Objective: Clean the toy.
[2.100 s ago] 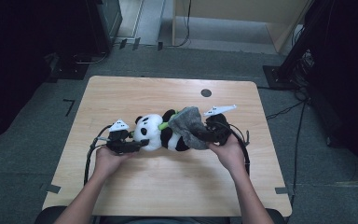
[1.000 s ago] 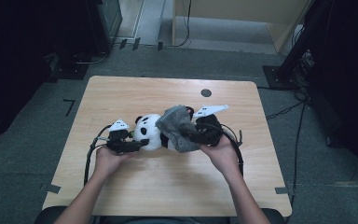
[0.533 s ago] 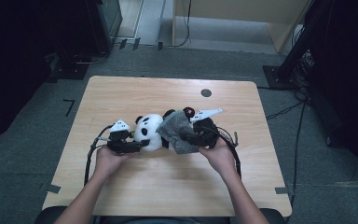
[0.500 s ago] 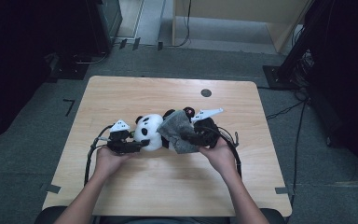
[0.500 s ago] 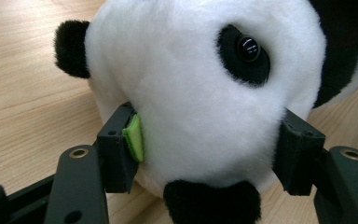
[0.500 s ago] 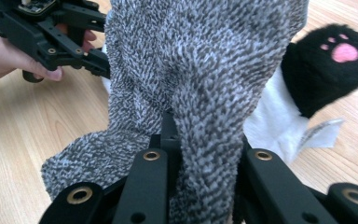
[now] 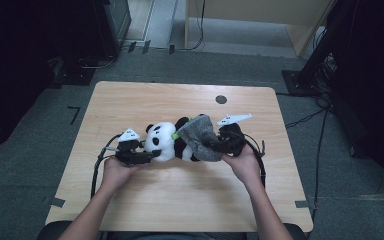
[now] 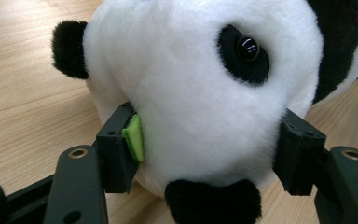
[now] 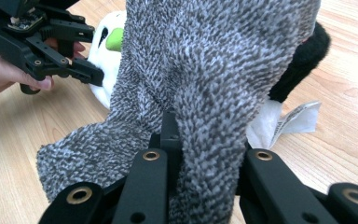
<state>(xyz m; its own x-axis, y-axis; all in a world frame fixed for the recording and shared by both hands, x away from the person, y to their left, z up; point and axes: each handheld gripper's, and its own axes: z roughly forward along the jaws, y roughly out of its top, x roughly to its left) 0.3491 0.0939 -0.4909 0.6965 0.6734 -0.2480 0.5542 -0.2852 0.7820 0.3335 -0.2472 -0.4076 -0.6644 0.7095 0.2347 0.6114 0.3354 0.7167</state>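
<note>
- A stuffed panda (image 7: pixel 167 142) lies on its side at the centre of the high view, on a pale wooden surface (image 7: pixel 180 200), its white head toward the left of the frame and its black-and-white body toward the right.
- The left claw (image 7: pixel 150 156), held in the person's left hand (image 7: pixel 114 170) at lower left of centre, is clamped on the panda's head; in the left gripper view the two black jaws press into the white fur on either side, a green pad (image 8: pixel 134 137) showing on the left-hand jaw.
- A grey knitted cloth (image 7: pixel 200 137) is draped over the panda's body, just right of centre in the high view.
- The right claw (image 7: pixel 215 146), held in the person's right hand (image 7: pixel 242 165), pinches a fold of that cloth; in the right gripper view the jaws stand narrow, with the knit bunched between them at the bottom centre.
- A white sewn-in label (image 9: pixel 298 119) sticks out from the toy at the right of the right gripper view, lying on the wood.
- Cables loop from both claws across the surface.
</note>
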